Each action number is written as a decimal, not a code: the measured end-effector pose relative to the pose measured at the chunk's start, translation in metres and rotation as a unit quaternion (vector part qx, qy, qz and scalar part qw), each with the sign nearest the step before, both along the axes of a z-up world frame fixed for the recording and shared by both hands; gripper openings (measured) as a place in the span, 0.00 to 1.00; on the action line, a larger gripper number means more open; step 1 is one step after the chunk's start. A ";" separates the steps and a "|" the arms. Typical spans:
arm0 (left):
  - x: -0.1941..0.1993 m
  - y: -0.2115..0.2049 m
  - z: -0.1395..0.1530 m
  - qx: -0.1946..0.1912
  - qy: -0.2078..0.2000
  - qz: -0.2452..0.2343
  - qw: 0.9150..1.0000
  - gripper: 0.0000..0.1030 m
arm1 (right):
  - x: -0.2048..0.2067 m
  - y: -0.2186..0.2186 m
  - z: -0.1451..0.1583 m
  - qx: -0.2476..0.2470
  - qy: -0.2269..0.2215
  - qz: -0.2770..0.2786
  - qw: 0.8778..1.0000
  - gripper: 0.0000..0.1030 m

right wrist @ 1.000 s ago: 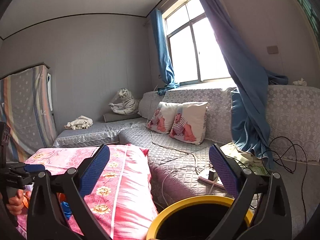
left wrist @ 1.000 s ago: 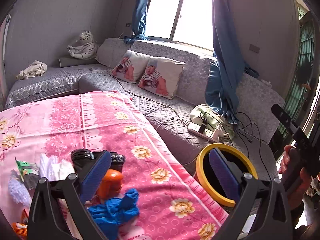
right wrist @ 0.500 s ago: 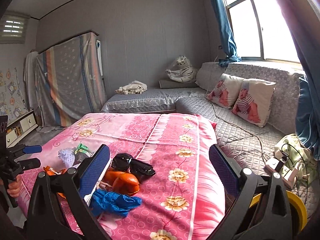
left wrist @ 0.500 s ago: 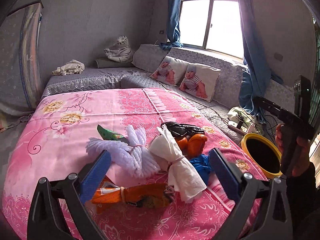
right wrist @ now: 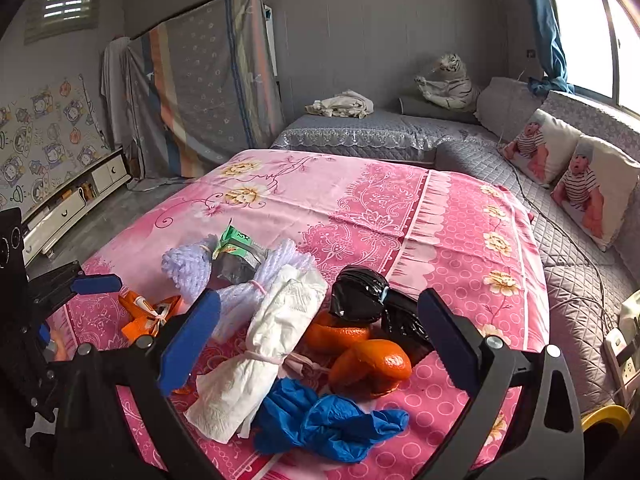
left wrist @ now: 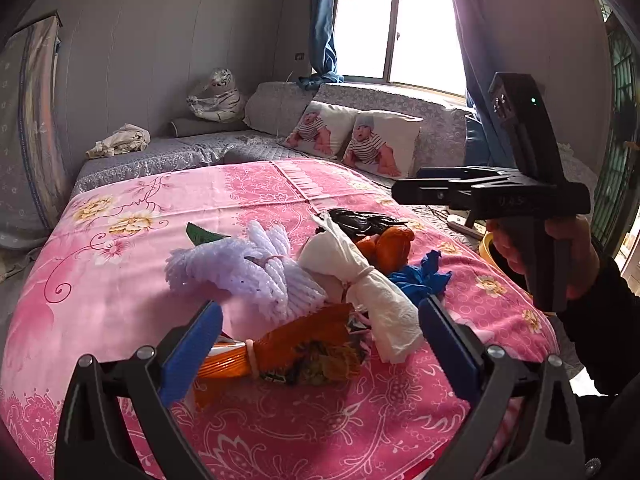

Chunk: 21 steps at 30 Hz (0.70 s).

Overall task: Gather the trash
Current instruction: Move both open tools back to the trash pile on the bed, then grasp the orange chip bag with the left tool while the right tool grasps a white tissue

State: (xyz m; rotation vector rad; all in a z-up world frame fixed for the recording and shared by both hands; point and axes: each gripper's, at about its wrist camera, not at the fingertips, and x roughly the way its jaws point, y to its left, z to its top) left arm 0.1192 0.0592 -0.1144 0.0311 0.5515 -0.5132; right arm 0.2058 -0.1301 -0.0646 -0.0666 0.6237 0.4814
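Left gripper: jaws spread wide, nothing held, poised just above orange wrapper. Right gripper: spread too, empty, over white tissue bundle & orange peel. Blue glove lies beside peel; yellow bin is seen beyond pink bedspread.

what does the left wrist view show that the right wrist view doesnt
Only the left wrist view shows the person's hand holding the right gripper, and the orange snack wrapper in full. Only the right wrist view shows the striped cover and the low cabinet. Both show the white tissue bundle, blue glove, orange peels and yellow bin.
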 end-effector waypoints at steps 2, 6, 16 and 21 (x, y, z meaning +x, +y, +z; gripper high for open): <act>0.003 0.000 -0.002 -0.004 0.002 -0.005 1.000 0.92 | 0.008 0.006 -0.004 0.001 0.016 0.005 1.000 0.91; 0.006 -0.003 -0.005 0.000 0.005 -0.009 1.000 0.92 | 0.017 0.019 -0.011 -0.007 0.034 0.015 0.999 0.87; 0.013 -0.009 -0.007 0.007 0.011 -0.025 1.000 0.90 | 0.030 0.033 -0.026 -0.021 0.070 0.026 0.997 0.81; 0.018 -0.014 -0.009 0.011 0.020 -0.042 0.999 0.86 | 0.040 0.036 -0.031 -0.019 0.092 0.032 0.995 0.77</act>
